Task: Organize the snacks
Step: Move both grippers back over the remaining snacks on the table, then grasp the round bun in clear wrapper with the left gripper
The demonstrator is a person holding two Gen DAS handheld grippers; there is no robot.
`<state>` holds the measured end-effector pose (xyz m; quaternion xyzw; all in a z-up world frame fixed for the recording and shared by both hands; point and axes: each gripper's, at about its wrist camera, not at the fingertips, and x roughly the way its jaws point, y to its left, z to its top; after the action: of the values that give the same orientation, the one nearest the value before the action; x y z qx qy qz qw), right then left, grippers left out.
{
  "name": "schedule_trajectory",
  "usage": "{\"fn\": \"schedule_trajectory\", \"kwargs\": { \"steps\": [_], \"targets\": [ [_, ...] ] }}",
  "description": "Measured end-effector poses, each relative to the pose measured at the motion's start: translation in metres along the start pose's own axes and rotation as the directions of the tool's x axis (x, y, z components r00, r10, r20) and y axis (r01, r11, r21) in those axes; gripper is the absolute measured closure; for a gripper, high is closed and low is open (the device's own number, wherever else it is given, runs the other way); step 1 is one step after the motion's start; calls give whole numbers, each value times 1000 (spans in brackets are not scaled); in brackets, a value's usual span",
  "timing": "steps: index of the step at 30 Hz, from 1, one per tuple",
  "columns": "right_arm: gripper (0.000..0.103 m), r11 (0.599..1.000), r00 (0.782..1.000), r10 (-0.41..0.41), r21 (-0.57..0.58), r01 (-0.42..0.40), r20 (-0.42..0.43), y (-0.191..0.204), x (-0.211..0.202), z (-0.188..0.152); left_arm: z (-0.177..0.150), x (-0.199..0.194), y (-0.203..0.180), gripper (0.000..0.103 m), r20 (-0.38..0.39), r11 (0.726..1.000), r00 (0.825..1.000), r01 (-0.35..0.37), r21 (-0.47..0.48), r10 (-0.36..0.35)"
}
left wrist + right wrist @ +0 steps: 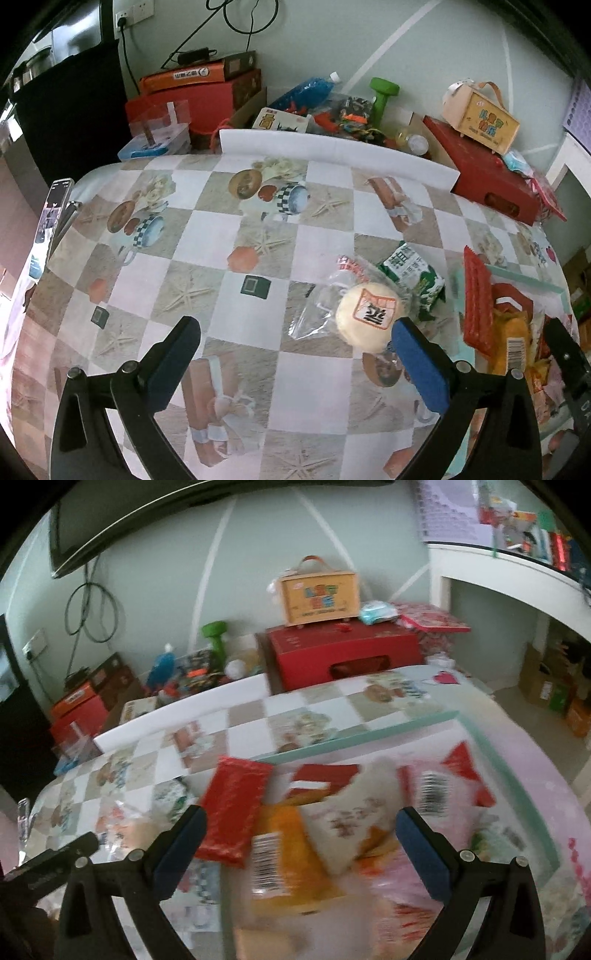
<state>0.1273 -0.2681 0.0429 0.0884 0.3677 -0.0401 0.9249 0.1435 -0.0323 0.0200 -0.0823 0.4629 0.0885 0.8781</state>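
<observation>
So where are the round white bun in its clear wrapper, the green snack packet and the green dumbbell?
Round white bun [364, 317]: left wrist view, its top.
Green snack packet [413, 275]: left wrist view, its front.
Green dumbbell [382, 96]: left wrist view, its handle.

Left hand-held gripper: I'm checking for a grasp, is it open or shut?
Open. The left hand-held gripper has its blue pads spread wide over bare tablecloth, nothing between them.

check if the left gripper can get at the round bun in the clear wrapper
Probably yes: the left gripper has its jaws wide open and empty, and the round wrapped bun lies uncovered on the tablecloth by its right finger, nothing between them.
</observation>
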Motion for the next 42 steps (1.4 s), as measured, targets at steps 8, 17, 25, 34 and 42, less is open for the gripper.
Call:
{"fn": "schedule_trajectory", "kwargs": {
  "steps": [8, 17, 25, 34, 42],
  "targets": [
    [0, 996, 997, 77, -47, -78, -16, 46, 10, -9, 2, 6, 15, 0, -11, 1000, 1000, 0, -30, 0],
    [0, 998, 1000, 14, -57, -13, 17, 52, 11, -7, 15, 23, 12, 0, -37, 998, 999, 29, -55, -31],
    [0, 1000, 999, -14, -21, 15, 30, 40, 10, -2, 25, 45, -14, 0, -70, 999, 997, 42, -31, -45],
    [0, 999, 999, -31, -33, 32, 23, 38, 13, -2, 20, 57, -21, 0, -106, 998, 993, 59, -15, -61],
    [0, 998, 999, -33, -45, 34, 15, 40, 14, -3, 12, 53, -3, 0, -118, 999, 992, 51, -13, -52]
  ]
}}
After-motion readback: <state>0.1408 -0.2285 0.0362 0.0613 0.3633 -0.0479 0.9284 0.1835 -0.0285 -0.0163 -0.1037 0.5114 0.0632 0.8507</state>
